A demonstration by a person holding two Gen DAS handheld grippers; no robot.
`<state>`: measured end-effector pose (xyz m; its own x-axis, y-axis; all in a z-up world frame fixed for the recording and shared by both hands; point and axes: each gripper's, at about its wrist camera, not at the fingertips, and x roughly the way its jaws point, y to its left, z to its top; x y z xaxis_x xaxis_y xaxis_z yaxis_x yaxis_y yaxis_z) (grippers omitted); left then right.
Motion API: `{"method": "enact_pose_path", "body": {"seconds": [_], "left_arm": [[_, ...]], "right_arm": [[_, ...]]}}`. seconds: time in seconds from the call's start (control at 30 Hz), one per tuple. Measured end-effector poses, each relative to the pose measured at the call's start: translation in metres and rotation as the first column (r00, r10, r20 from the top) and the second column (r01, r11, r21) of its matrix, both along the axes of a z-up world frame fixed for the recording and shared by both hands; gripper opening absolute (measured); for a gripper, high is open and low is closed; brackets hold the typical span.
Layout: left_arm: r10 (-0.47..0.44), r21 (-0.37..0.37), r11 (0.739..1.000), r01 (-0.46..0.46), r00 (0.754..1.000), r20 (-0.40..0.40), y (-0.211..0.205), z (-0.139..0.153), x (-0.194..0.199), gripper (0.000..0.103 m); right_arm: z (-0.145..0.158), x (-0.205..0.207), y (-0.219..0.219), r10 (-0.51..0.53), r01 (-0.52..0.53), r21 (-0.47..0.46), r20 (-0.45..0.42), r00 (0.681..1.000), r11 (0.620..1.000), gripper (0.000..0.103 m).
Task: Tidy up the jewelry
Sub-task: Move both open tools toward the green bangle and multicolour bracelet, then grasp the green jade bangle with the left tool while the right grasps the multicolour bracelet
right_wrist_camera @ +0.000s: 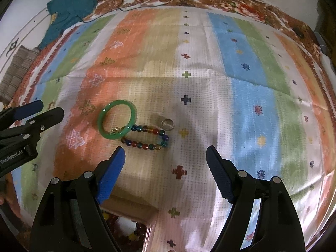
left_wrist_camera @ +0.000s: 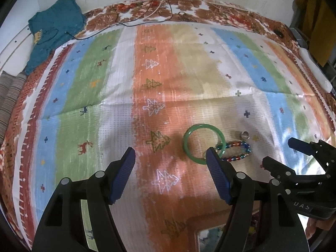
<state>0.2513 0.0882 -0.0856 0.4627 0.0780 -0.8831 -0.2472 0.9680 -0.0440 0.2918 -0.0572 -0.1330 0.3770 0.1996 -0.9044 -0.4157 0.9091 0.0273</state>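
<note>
A green bangle (left_wrist_camera: pixel 189 145) (right_wrist_camera: pixel 105 113) lies on the striped cloth, with a small clear bead piece (right_wrist_camera: pixel 114 130) inside its rim. A multicoloured bead bracelet (left_wrist_camera: pixel 241 145) (right_wrist_camera: pixel 147 138) overlaps its right edge. A silver ring (left_wrist_camera: pixel 244 135) (right_wrist_camera: pixel 167 124) lies just beyond. My left gripper (left_wrist_camera: pixel 171 157) is open and empty, its right finger near the bangle. My right gripper (right_wrist_camera: pixel 166 154) is open and empty, just before the bracelet. An open pink jewelry box (left_wrist_camera: pixel 210 220) (right_wrist_camera: pixel 134 212) with beads inside sits at the near edge.
The striped patterned cloth (left_wrist_camera: pixel 147 73) (right_wrist_camera: pixel 241 63) covers a bed. A teal garment (left_wrist_camera: pixel 54 27) (right_wrist_camera: pixel 69 8) lies at the far left. Black and white cables (left_wrist_camera: pixel 151 10) run along the far edge. A white object (left_wrist_camera: pixel 315 71) lies at the right edge.
</note>
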Motion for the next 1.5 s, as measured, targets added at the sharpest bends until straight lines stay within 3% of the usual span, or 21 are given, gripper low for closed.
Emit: {"method": "enact_pose_path", "body": {"seconds": [0.63,1.07,1.27,1.5], "left_arm": [[-0.031,0.001,1.0,0.031,0.997,-0.069,0.005,-0.042,0.038,0.069],[-0.058,-0.005,0.998,0.058,0.991,-0.121,0.005,-0.071,0.056,0.066],[-0.078,0.021,0.996,0.082,0.986,-0.144,0.004,-0.084,0.056,0.057],[-0.104,0.047,0.993,0.113,0.982,-0.155,0.001,-0.084,0.053,0.016]], "right_arm": [[-0.046,0.036,0.009,-0.031,0.026,-0.07,-0.071,0.997,0.997,0.079],[-0.061,0.051,0.022,-0.003,-0.003,-0.138,-0.047,0.999,0.99,0.078],[-0.063,0.052,0.027,0.021,-0.026,-0.155,-0.033,0.999,0.988,0.056],[-0.059,0.045,0.019,0.043,-0.046,-0.151,-0.027,0.999,0.987,0.033]]}}
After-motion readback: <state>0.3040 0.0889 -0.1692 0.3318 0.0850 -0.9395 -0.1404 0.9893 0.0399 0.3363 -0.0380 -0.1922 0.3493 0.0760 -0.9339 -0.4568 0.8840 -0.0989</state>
